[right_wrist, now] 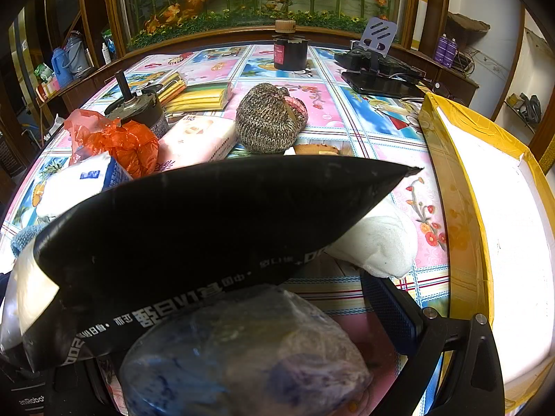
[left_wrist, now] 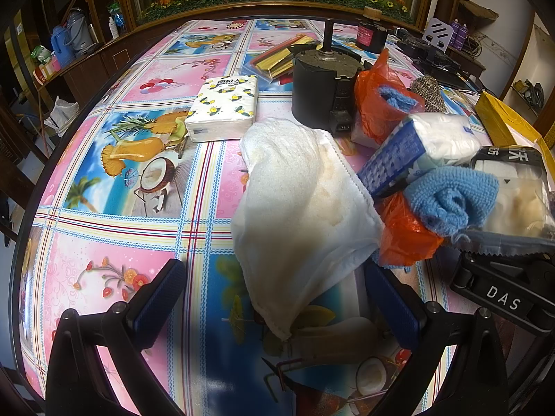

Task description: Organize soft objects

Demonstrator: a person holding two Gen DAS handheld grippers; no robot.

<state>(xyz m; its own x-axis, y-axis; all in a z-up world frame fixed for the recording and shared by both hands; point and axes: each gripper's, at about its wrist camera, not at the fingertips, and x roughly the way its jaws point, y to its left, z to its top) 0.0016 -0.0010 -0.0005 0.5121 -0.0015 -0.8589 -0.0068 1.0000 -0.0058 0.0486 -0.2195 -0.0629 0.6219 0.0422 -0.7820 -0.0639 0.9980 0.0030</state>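
My left gripper (left_wrist: 274,298) is open, its blue-padded fingers either side of the lower end of a white towel (left_wrist: 298,208) lying on the table. My right gripper (right_wrist: 215,329) is shut on a black-edged plastic package (right_wrist: 215,228) holding something soft; the package also shows in the left wrist view (left_wrist: 513,194), and it fills the middle of the right wrist view, held above the table. A rolled blue cloth (left_wrist: 451,201), an orange plastic bag (left_wrist: 381,100), a blue-and-white tissue pack (left_wrist: 426,149) and a lemon-print tissue pack (left_wrist: 222,107) lie nearby.
An open yellow box (right_wrist: 461,187) with a white inside stands at the right. A knitted hat (right_wrist: 267,121), a pink tissue pack (right_wrist: 197,138), a black motor (left_wrist: 322,86), a dark jar (right_wrist: 289,52) and yellow packets (right_wrist: 197,98) sit further back.
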